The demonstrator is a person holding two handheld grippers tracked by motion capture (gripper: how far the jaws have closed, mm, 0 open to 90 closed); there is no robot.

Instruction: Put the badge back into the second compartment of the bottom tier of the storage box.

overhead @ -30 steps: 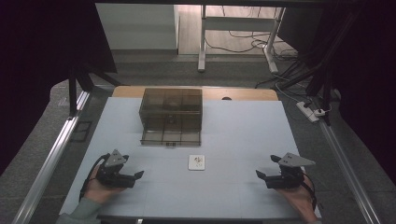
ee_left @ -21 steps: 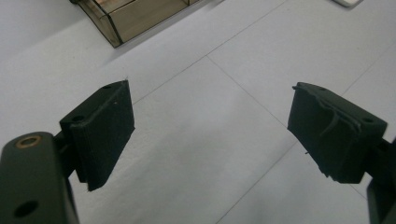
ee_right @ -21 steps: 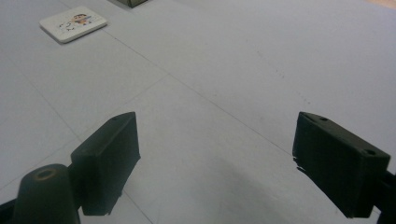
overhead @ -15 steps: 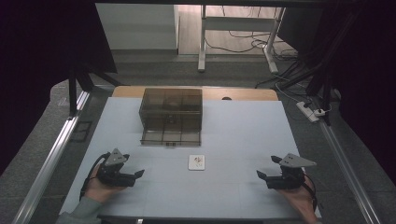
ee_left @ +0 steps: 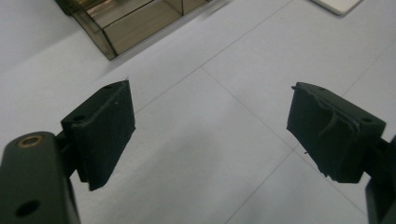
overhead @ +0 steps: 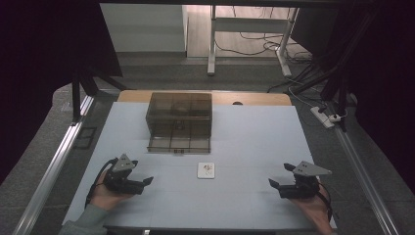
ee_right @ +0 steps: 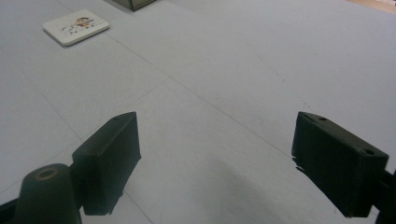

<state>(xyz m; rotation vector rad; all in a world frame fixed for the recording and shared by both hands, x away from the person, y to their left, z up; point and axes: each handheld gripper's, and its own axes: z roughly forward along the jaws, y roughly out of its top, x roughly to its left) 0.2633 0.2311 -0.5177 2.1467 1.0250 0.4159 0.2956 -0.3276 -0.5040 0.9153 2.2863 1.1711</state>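
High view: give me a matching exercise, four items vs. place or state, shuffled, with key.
Items:
1. smoky box
2. white tile
3. left gripper
4. right gripper

Descriptions:
A. small, flat, mid-table, nearer the person than the box
B. open, near edge, left side
C. translucent, with compartments, far middle
D. open, near edge, right side

Pairs: 1-C, 2-A, 3-B, 4-D

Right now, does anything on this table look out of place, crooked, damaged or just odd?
Mostly tidy. The smoky plastic box sits square on the table, and the small white card lies flat. One oddity: in the left gripper view, one pad of the left gripper looks frayed and peeling at its edge. The right gripper pads look intact.
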